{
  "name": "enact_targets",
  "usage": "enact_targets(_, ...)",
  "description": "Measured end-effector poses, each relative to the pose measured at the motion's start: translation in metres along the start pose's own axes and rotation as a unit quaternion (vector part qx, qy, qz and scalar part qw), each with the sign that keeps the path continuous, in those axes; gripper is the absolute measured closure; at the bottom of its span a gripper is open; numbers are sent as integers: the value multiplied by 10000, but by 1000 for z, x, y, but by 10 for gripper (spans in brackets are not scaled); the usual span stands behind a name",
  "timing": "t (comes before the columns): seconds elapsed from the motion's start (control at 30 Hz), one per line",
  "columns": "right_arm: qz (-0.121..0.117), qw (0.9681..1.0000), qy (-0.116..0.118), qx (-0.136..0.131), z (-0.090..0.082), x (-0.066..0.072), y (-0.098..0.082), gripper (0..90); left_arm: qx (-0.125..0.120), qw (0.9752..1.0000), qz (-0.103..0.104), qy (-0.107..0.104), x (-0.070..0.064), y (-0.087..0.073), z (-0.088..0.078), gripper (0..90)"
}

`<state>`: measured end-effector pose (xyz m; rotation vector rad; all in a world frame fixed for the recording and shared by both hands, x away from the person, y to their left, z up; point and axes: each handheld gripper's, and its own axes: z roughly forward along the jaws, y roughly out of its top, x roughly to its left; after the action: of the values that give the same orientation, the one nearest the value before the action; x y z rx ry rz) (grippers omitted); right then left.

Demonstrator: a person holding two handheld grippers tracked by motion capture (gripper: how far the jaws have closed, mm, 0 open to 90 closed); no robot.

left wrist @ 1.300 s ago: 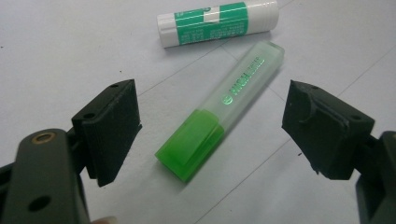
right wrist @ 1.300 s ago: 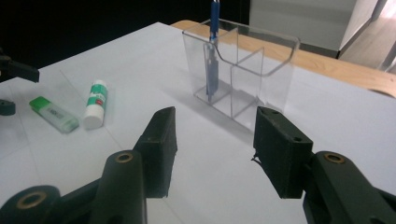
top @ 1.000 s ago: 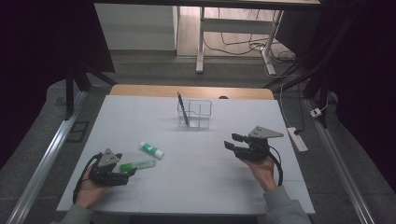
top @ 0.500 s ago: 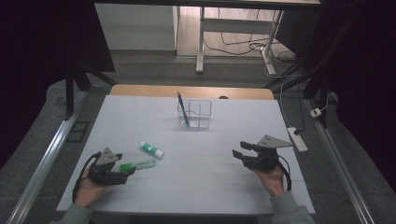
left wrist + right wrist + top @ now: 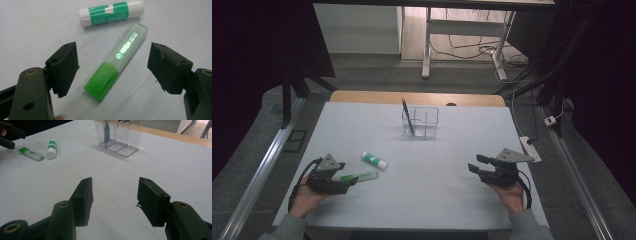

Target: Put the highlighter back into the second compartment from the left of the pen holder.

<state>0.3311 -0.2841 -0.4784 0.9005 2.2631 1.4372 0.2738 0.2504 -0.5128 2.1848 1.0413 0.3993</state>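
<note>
We are holding the left claw (image 5: 112, 65) low over the table (image 5: 432, 200), its jaws standing wide and just now closing slightly around the green highlighter (image 5: 116, 61), which is lying flat between them, untouched by either pad. Just beyond its cap end, the glue stick (image 5: 111, 12) is resting on the table. Well apart, at the table's right side, the right claw (image 5: 478, 164) is hovering with its jaws open around nothing. Farther off, a clear organizer (image 5: 421, 122) is holding a blue pen (image 5: 407, 116) upright.

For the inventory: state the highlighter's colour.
Green: solid green cap, frosted pale-green body, on the highlighter; clearest in the left gripper view.
</note>
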Motion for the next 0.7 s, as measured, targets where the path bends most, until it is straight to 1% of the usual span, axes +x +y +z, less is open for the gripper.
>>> enact_targets(0.1,-21,10000,-9,24,-2,-1,-2,458,93,9999,59,-19,0,4,0,242)
enact_targets(0.23,-91,9999,-53,106,-4,0,-4,455,311,9994,159,-65,-2,10,1,248)
enact_targets(0.4,-59,10000,-74,30,-8,-3,-3,454,470,9982,310,-183,-3,16,1,254)
enact_targets(0.53,-61,9999,-58,59,-7,-4,-3,453,670,9962,463,-299,-2,21,2,257)
enact_targets(0.7,-127,9998,-1,173,-5,-5,-3,451,935,9935,501,-413,2,23,10,254)
